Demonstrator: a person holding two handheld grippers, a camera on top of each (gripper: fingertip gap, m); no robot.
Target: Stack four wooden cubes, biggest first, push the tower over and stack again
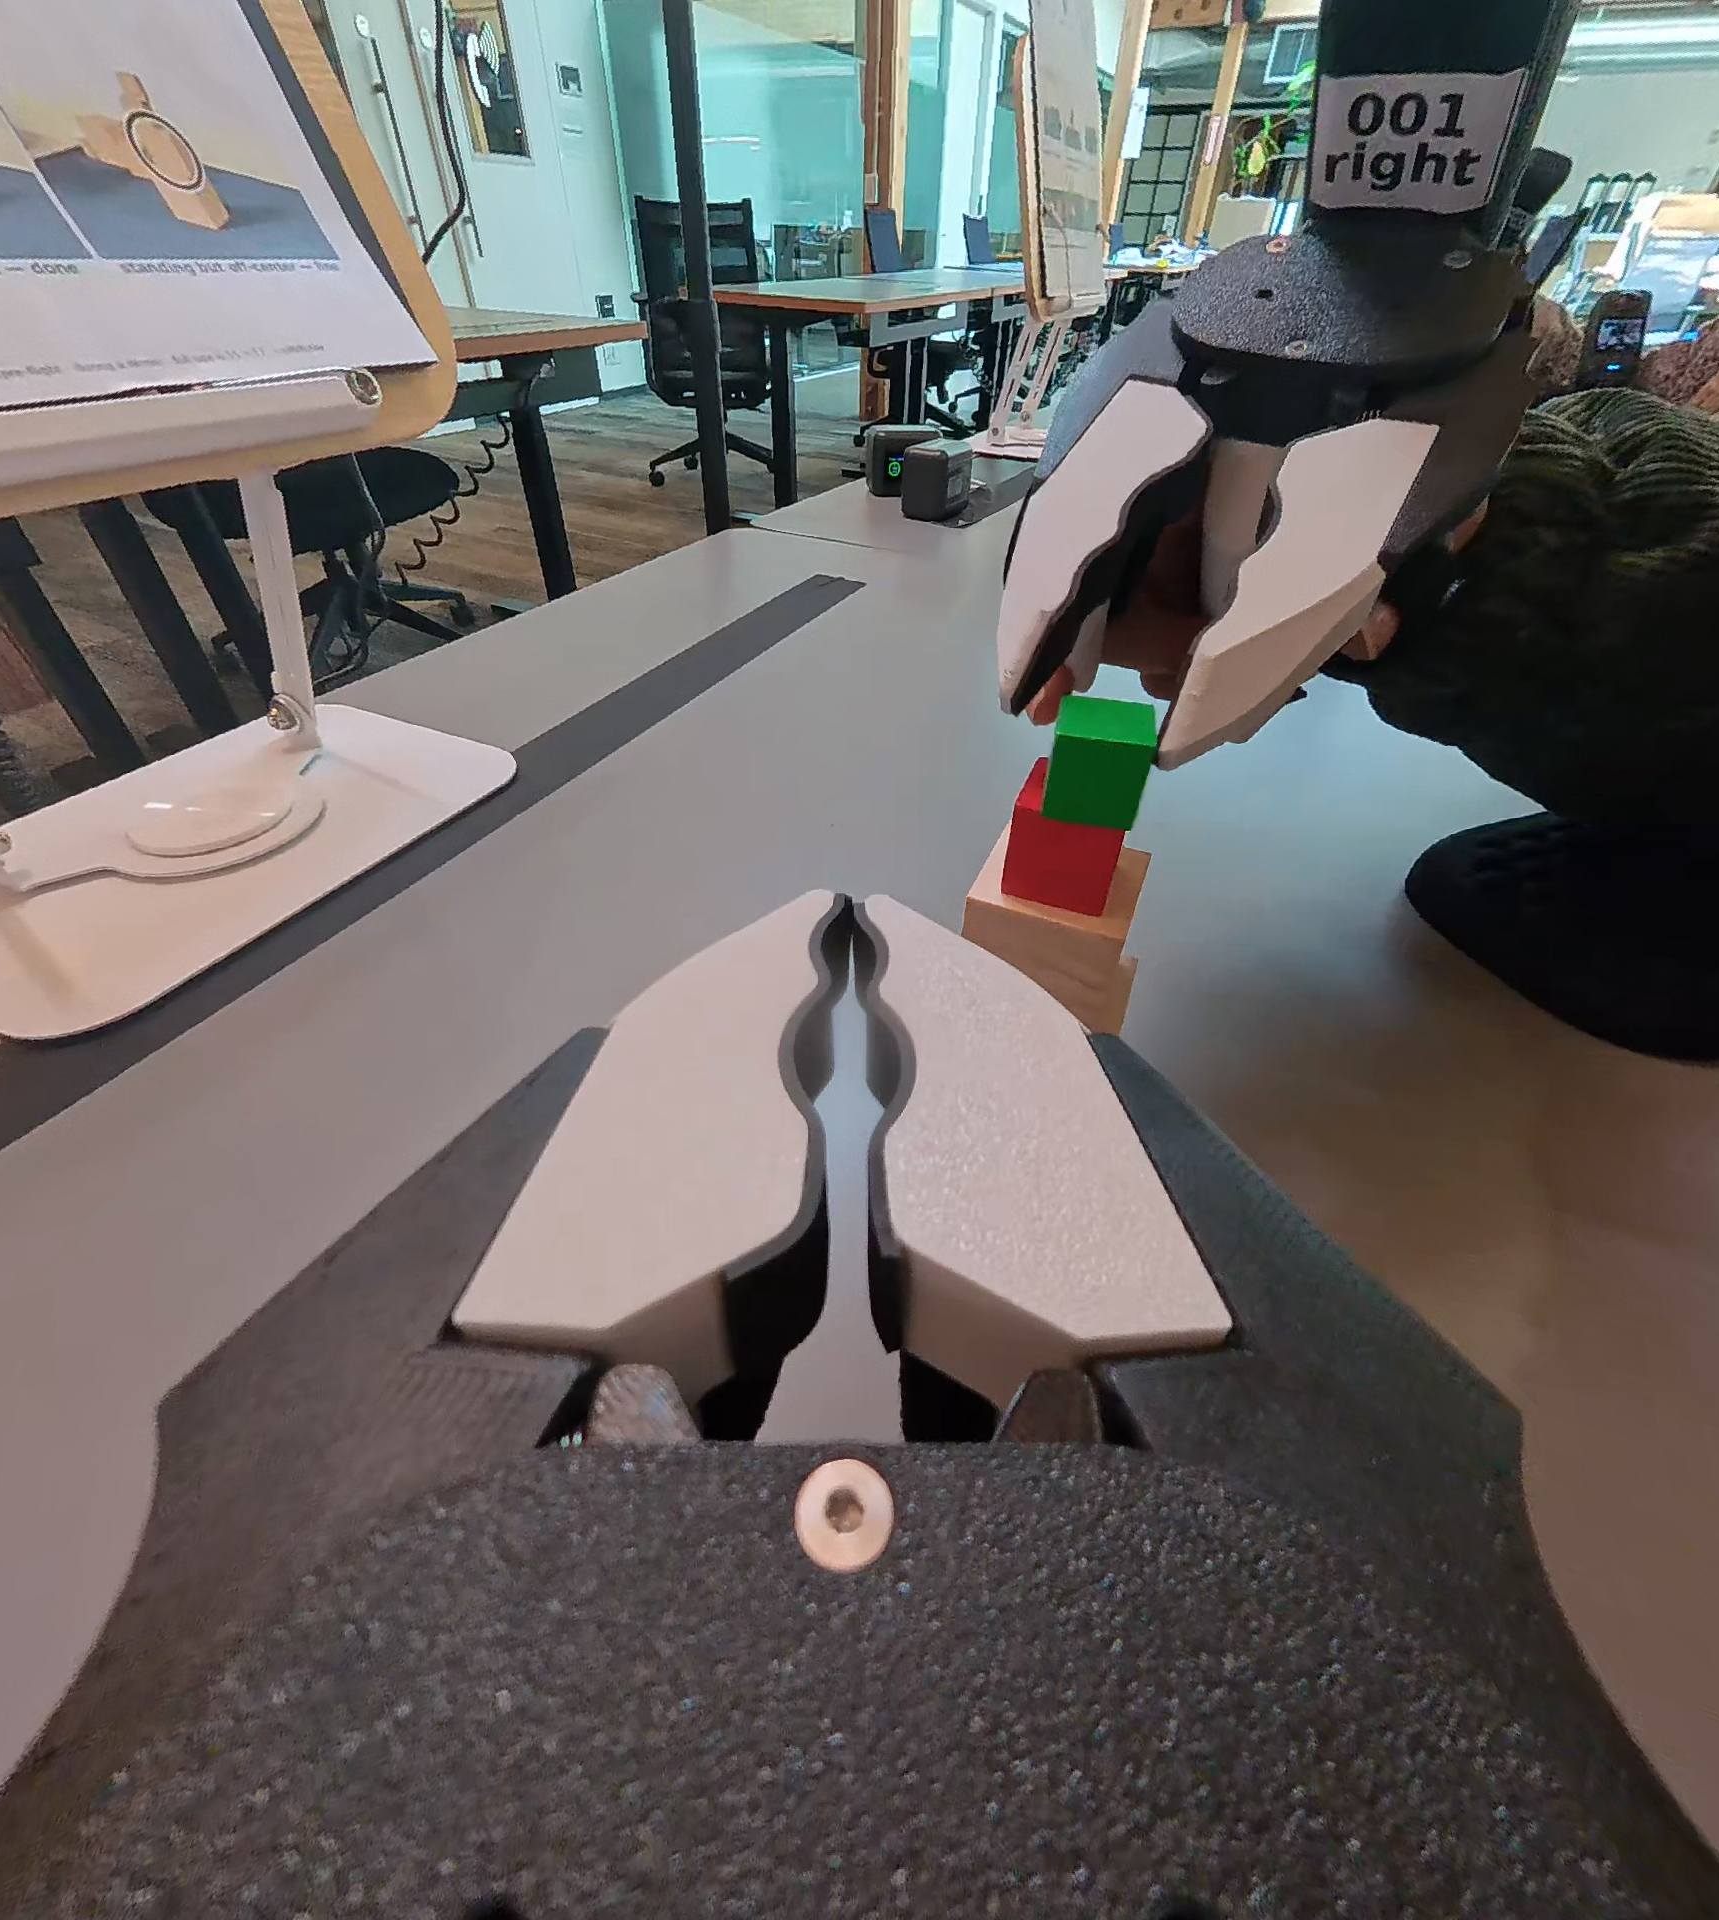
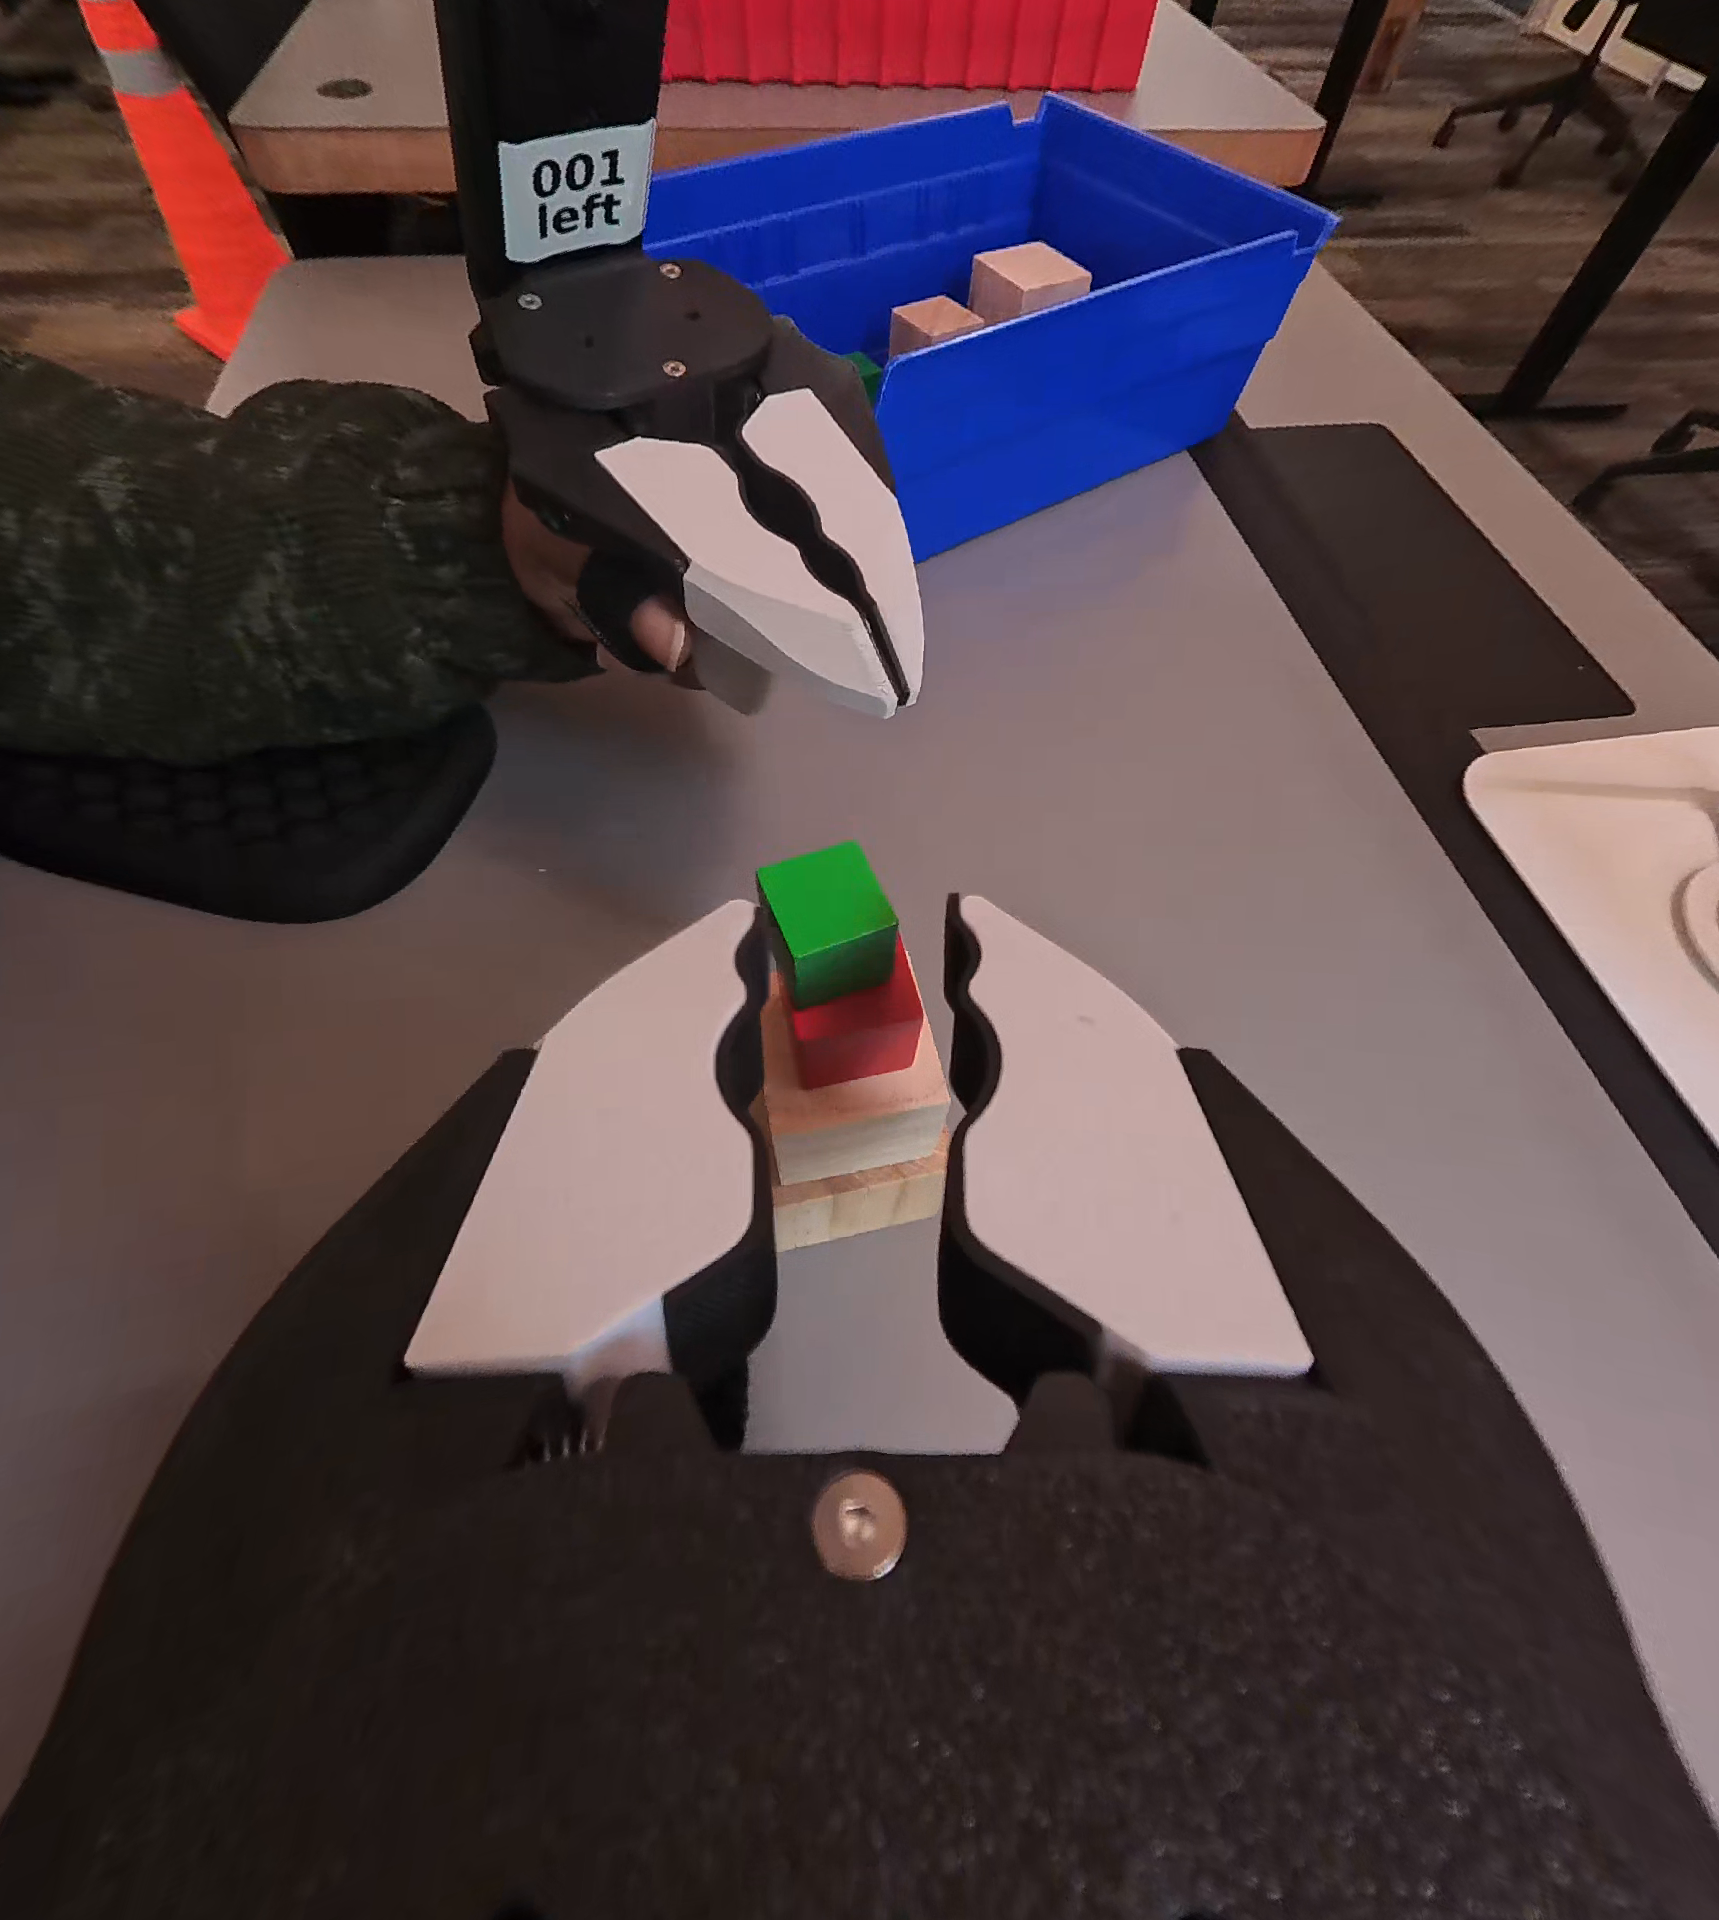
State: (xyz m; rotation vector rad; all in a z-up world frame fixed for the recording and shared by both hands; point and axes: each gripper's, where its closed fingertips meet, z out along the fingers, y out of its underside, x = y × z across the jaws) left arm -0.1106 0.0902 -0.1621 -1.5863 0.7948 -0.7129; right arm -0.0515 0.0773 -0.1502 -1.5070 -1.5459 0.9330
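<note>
A green cube (image 2: 824,925) sits on a red cube (image 2: 860,1029), which sits on two stacked wooden blocks (image 2: 855,1132) on the grey table (image 2: 1146,831). My right gripper (image 2: 853,906) is open astride the top of this stack. One fingertip (image 1: 1172,743) is at the green cube (image 1: 1099,764); the other stands clear of it. The red cube (image 1: 1057,857) and wooden blocks (image 1: 1052,935) also show in the left wrist view. My left gripper (image 1: 850,909) is shut with nothing between its pads, near the stack's base. It also shows hovering above the table in the right wrist view (image 2: 896,696).
A blue bin (image 2: 1042,436) with wooden blocks (image 2: 1026,281) stands beyond the stack. A white document stand's base (image 1: 211,831) sits beside a black strip (image 1: 626,707). A black arm pad (image 2: 211,831) lies under a sleeve. An orange cone (image 2: 180,187) stands off the table. My hands' fingertips stand some 7 cm from each other.
</note>
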